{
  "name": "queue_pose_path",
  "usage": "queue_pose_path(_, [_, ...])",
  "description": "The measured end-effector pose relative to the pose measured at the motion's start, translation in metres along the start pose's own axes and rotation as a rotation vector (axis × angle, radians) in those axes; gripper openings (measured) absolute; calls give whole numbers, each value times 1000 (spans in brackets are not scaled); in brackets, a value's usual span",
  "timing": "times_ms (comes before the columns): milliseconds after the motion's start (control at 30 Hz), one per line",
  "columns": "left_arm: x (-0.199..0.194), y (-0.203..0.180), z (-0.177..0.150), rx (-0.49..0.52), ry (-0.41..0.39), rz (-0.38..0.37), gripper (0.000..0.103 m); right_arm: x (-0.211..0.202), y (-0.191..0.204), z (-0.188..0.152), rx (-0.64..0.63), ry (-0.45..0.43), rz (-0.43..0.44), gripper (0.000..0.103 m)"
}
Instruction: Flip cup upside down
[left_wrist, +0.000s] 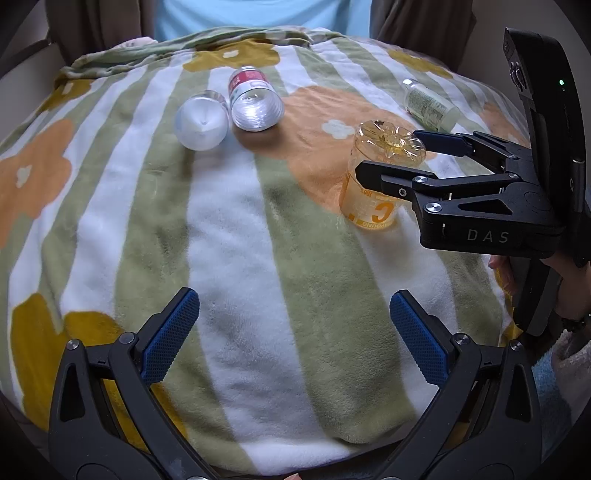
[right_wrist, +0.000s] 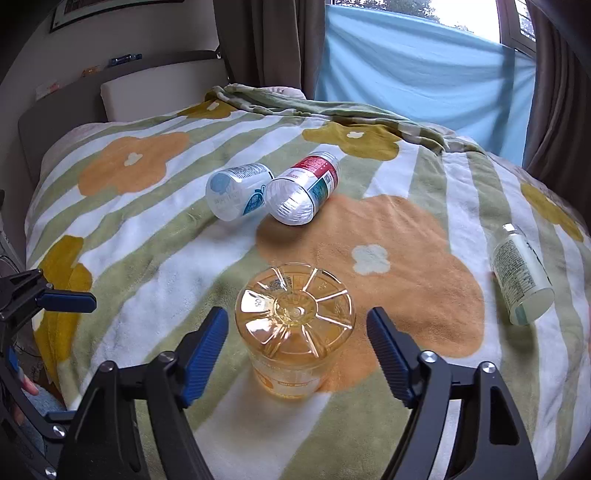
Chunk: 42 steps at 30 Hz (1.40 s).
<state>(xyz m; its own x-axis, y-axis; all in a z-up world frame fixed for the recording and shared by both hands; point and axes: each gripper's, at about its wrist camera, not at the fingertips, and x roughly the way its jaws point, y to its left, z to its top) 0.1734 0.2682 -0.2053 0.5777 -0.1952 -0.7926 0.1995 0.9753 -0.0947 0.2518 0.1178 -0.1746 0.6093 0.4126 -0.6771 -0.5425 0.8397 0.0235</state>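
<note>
A clear orange plastic cup (right_wrist: 295, 328) stands upside down on the flowered blanket, its ribbed base up; it also shows in the left wrist view (left_wrist: 376, 177). My right gripper (right_wrist: 297, 332) is open, one finger on each side of the cup with a gap to each pad; it also shows in the left wrist view (left_wrist: 388, 155). My left gripper (left_wrist: 293, 317) is open and empty, low over the blanket near the front edge, well away from the cup. One of its fingers (right_wrist: 66, 301) shows at the left of the right wrist view.
Two clear cups lie on their sides behind: a blue-labelled one (right_wrist: 236, 192) and a red-labelled one (right_wrist: 303, 192), touching. A green-labelled bottle cup (right_wrist: 521, 277) lies at the right. The blanket (right_wrist: 406, 240) covers a rounded surface; curtains and a headboard stand behind.
</note>
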Motion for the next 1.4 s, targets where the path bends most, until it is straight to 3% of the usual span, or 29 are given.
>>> queue_pose_path(100, [0,0,0,-1,-1,4,103,-1,-3,1,44,-17,0,99])
queue_pose_path(367, [-6,2,1,-7,-11,7,103,-5,0,3,49,24,-61,99])
queue_pose_path(567, [-41,-2,6,2,-80,21,103,-52,4,11,57,-37,-84,99])
queue_pose_path(667, [-72,-6,13,6,-148,39,103,-93,12,18,32,-74,-88,99])
queue_pose_path(833, [-134,-12,17,-18,-296,49,103,-174,24,20,28,-171,-174,99])
queue_pose_path(1000, [-189,-30,9,-21,-446,84,103,-239,32,9,99,-255,-234,99])
queue_pose_path(1200, [-238,-47,-9,-45,-583,113,103,-282,41,-14,184,-337,-335,99])
queue_pose_path(1267, [-249,-50,-18,-63,-613,97,103,-290,42,-21,205,-349,-360,99])
queue_pose_path(1400, [-259,-59,-32,-71,-654,142,103,-303,48,-34,216,-388,-401,99])
